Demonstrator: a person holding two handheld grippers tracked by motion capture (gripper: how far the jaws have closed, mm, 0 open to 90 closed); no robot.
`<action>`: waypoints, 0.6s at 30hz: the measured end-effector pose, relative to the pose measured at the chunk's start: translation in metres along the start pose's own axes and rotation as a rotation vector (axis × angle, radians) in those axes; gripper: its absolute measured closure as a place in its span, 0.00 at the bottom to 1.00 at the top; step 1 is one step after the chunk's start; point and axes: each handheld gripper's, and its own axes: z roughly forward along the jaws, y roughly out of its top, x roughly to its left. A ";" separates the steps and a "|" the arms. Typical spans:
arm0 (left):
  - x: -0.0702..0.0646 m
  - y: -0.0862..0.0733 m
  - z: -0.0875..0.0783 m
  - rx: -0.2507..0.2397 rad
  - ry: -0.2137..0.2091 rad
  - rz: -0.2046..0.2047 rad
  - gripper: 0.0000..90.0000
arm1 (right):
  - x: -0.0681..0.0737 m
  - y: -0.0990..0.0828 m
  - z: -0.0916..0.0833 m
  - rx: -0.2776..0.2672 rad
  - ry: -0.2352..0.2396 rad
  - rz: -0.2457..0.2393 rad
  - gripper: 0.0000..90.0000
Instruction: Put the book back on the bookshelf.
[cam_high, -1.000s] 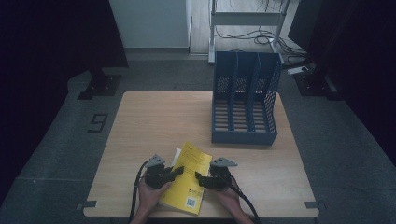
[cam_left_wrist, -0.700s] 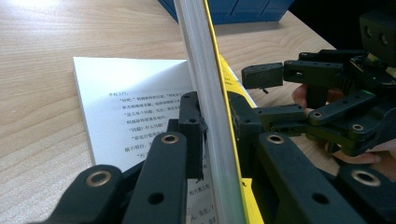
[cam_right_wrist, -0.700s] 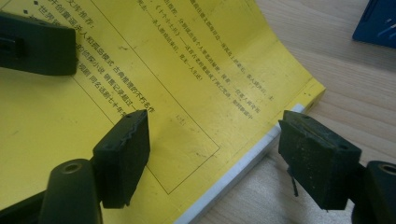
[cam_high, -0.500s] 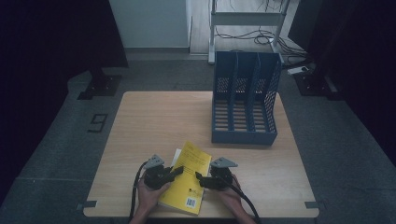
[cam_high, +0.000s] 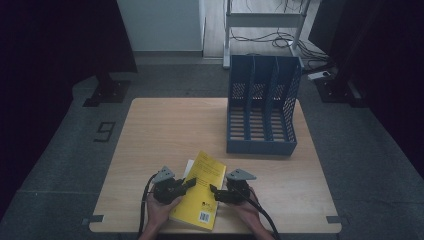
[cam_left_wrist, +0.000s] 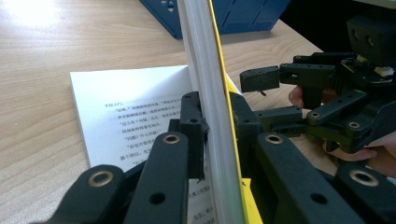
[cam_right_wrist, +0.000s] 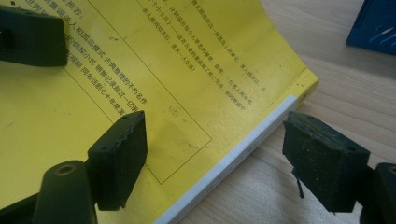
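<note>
The wooden table (cam_high: 170, 130) is filling the middle of the high view, and a blue file rack (cam_high: 262, 105) with 3 slots is standing upright at its upper right. Toward the lower centre of that view a yellow book (cam_high: 200, 192) is lying near the table's front edge, tilted a little, with a white page (cam_left_wrist: 126, 121) folded out flat on the wood at its left side.

The left tongs (cam_high: 186, 184) are coming in from the lower left of the book. In the left gripper view their 2 black jaws are pressing tight on a thick block of pages and the yellow cover, which is standing on edge up the middle of the frame while the loose white page is lying flat behind it at the left.

The right tongs (cam_high: 214, 191) are sitting at the book's right edge, just across from the left ones. In the right gripper view (cam_right_wrist: 215, 154) their jaws are gaping wide, 1 over the yellow cover at lower left and 1 over bare wood at lower right, straddling the book's white page edge without pressing on it
</note>
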 end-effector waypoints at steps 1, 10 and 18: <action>-0.001 0.000 -0.001 -0.003 0.004 0.008 0.89 | 0.000 0.000 -0.001 -0.002 0.001 0.000 0.23; -0.004 0.002 -0.005 -0.018 0.000 0.022 0.89 | -0.002 0.002 -0.004 -0.006 0.006 -0.006 0.22; -0.007 0.004 -0.010 -0.044 0.003 0.034 0.89 | -0.002 0.006 -0.011 -0.022 0.020 -0.008 0.21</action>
